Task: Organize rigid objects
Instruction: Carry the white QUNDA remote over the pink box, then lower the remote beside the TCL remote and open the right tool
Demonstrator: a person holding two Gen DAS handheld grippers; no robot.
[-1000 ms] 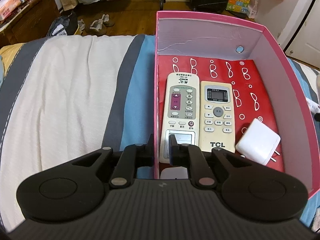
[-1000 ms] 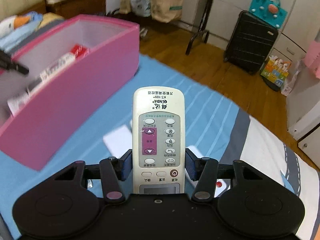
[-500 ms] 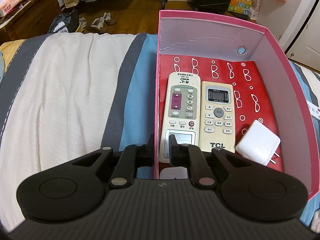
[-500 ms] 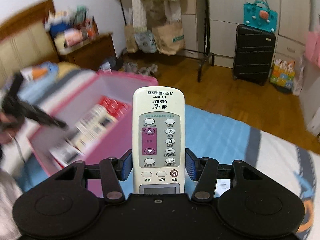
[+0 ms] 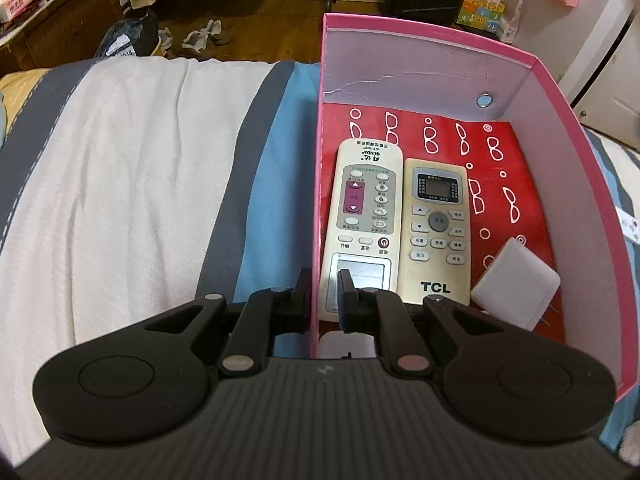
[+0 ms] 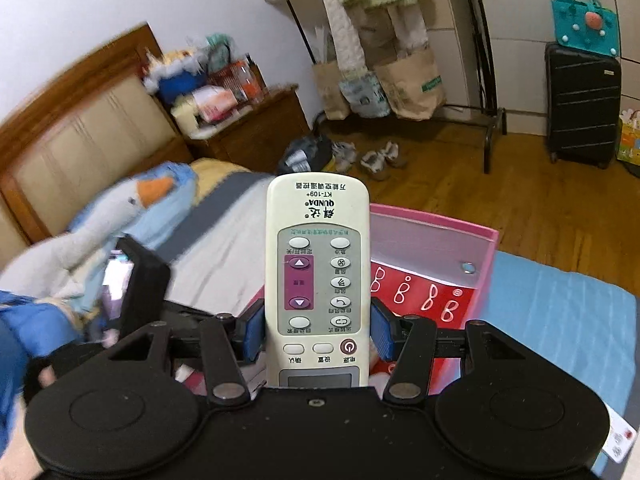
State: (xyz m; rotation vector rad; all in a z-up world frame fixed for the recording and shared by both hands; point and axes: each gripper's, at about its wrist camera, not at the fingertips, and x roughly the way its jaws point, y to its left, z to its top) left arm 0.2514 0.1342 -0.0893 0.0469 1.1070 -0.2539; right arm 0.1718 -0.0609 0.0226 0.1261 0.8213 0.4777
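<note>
The pink box [image 5: 552, 92] is open at the top. Two remotes, a white one [image 5: 366, 216] and a cream one [image 5: 438, 232], lie side by side touching along its left wall and fill the left half of the floor. A white charger [image 5: 516, 284] takes the near right corner. The red floor [image 5: 508, 160] behind the charger and past the remotes' far ends is bare. Left of the box, the bed [image 5: 120, 184] lies open.

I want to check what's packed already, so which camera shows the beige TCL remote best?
Left wrist view: the beige TCL remote lies face up in the pink cardboard box, whole keypad visible. In the right wrist view, the held white Qunda remote hides it.
</note>
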